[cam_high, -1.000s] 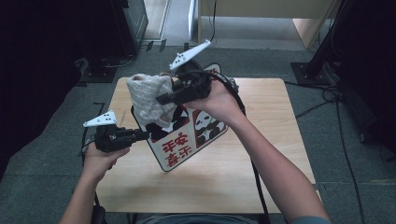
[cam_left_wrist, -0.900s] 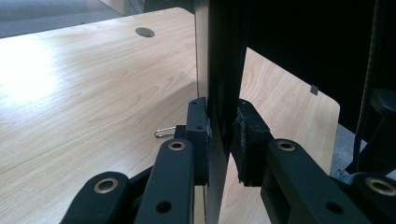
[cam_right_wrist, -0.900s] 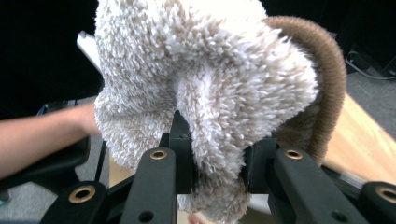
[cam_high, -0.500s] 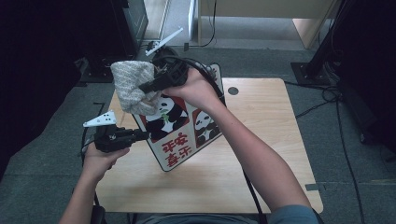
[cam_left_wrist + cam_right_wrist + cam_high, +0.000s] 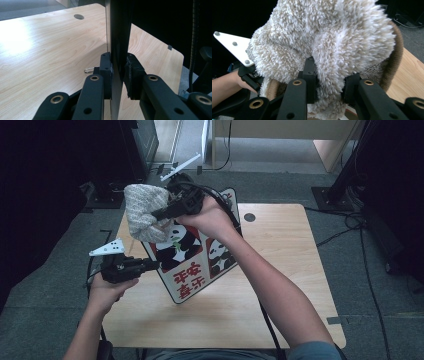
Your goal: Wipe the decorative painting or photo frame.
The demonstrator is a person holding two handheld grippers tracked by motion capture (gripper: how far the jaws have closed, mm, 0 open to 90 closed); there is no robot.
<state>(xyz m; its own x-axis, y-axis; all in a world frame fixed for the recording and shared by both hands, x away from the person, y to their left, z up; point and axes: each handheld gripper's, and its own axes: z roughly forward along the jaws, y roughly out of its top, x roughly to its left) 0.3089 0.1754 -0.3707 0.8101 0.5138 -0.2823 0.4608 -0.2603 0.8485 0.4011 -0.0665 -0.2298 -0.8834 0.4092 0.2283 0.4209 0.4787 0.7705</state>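
Both your grippers are clamped: the left gripper (image 5: 152,265) pinches the bag's (image 5: 192,265) edge, the right gripper (image 5: 160,214) grips a fluffy, possibly woollen, hat (image 5: 142,210) above it.

The table (image 5: 280,315) has a light wood top with round corners, and it stands on a grey floor (image 5: 50,310). A bag (image 5: 192,260) with panda pictures and red signs stands on the table near its left side. Near the back edge is a small round hole (image 5: 249,217) in the wood, and a little wire clip (image 5: 89,70) lies flat on the top right by the bag.
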